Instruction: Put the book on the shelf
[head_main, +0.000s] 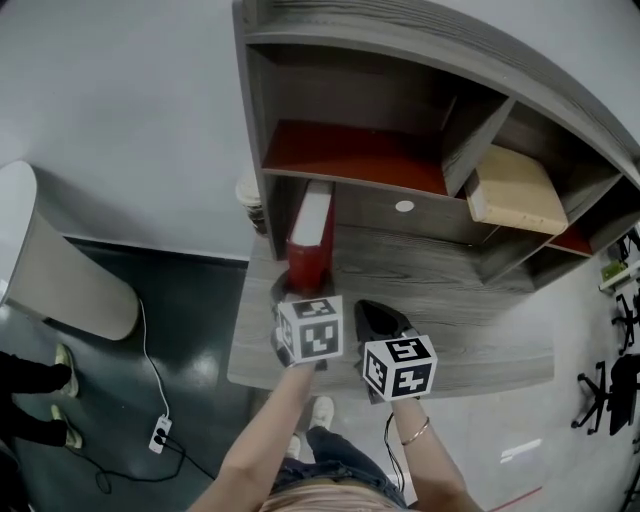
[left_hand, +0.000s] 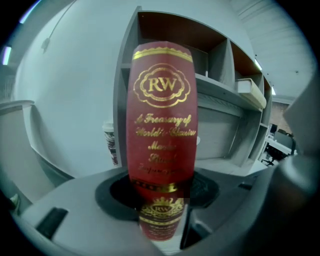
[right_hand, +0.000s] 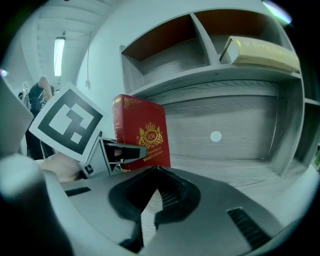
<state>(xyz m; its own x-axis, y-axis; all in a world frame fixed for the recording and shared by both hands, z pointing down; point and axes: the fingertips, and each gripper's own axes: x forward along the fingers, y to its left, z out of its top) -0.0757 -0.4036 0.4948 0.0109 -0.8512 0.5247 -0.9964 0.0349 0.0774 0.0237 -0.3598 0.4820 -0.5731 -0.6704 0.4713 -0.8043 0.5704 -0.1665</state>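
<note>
A red book (head_main: 310, 235) with gold lettering stands upright on the grey desk surface (head_main: 470, 310), under the shelf compartment with the red floor (head_main: 350, 155). My left gripper (head_main: 300, 290) is shut on the book's lower part. In the left gripper view the spine (left_hand: 162, 115) fills the space between the jaws of the left gripper (left_hand: 160, 200). The right gripper view shows the book's cover (right_hand: 142, 132) with one finger of the left gripper (right_hand: 125, 152) clamped on it. My right gripper (head_main: 375, 312) sits just right of the left one, shut and holding nothing; its jaws (right_hand: 157, 170) meet above the desk.
A tan book (head_main: 515, 190) lies in the upper right compartment of the grey shelf unit (head_main: 480, 120). A paper cup (head_main: 250, 200) stands at the desk's left end by the wall. On the dark floor lie a power strip (head_main: 160, 433) and cable; office chairs (head_main: 610, 390) stand at the right.
</note>
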